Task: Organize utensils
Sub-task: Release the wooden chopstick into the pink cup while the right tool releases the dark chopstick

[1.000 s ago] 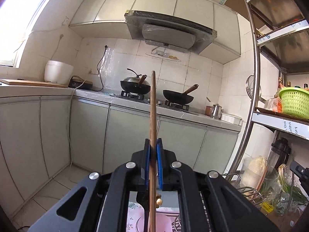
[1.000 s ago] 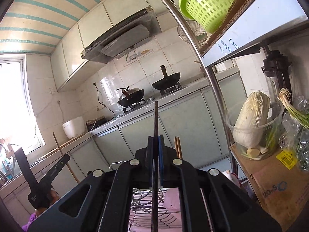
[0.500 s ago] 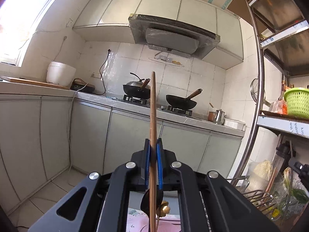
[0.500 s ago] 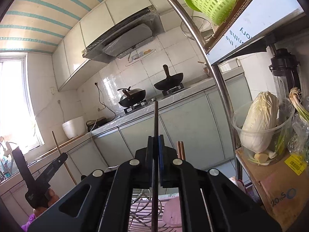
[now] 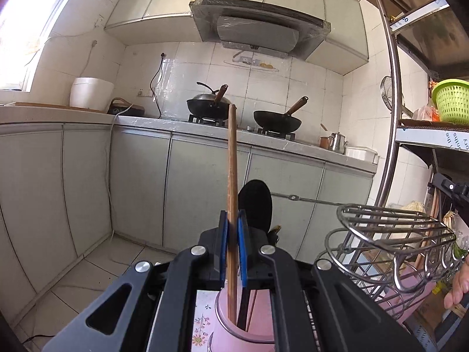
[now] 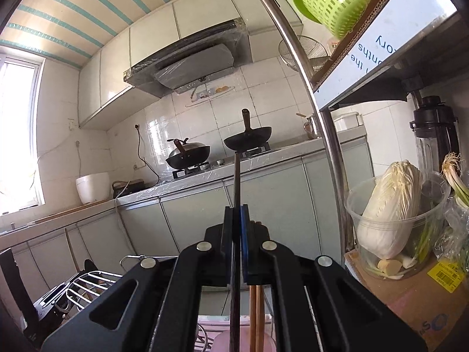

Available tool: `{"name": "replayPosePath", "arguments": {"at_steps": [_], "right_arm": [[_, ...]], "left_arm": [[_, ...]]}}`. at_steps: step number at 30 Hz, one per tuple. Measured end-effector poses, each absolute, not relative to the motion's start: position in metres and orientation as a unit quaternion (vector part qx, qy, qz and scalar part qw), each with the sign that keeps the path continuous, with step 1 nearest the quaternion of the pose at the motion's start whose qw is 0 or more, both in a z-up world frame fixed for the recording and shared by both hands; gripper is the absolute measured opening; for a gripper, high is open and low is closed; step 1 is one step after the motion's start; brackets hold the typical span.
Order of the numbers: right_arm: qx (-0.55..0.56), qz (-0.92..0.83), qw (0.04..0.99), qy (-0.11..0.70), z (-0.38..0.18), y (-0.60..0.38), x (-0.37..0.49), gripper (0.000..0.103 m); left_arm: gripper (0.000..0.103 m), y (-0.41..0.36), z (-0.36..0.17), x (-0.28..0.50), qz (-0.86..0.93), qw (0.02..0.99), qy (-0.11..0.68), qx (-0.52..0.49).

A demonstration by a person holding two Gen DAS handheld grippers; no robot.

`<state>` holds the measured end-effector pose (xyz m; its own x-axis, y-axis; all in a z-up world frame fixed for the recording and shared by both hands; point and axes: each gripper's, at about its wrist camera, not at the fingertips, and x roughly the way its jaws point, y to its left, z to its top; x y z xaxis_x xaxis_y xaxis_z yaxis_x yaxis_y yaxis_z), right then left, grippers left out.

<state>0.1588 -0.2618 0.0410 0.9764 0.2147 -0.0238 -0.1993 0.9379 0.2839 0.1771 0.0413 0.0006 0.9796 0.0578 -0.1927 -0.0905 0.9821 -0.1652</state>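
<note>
My left gripper (image 5: 232, 234) is pinching a wooden stick (image 5: 231, 205), its low end sitting inside the pink cup (image 5: 231, 331) with a black spoon (image 5: 255, 205) and another stick. Right gripper (image 6: 237, 234) is clamping a dark chopstick (image 6: 236, 182) over the wire rack (image 6: 88, 281).
</note>
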Motion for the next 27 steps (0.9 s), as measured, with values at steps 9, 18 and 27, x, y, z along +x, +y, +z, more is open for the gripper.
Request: {"name": "replayPosePath", "arguments": {"at_steps": [9, 18, 27], "right_arm": [[0.127, 0.096, 0.984, 0.073, 0.009, -0.257, 0.144, 0.005], [0.121, 0.1, 0.968, 0.198, -0.01, -0.249, 0.132, 0.005], [0.104, 0.102, 0.96, 0.237, -0.012, -0.242, 0.111, 0.017]], "left_arm": [[0.006, 0.034, -0.011, 0.169, 0.024, 0.99, 0.114, -0.08], [0.009, 0.024, -0.011, 0.158, 0.005, 0.982, 0.181, -0.059], [0.032, 0.009, -0.01, 0.138, -0.011, 0.977, 0.212, -0.032]]}}
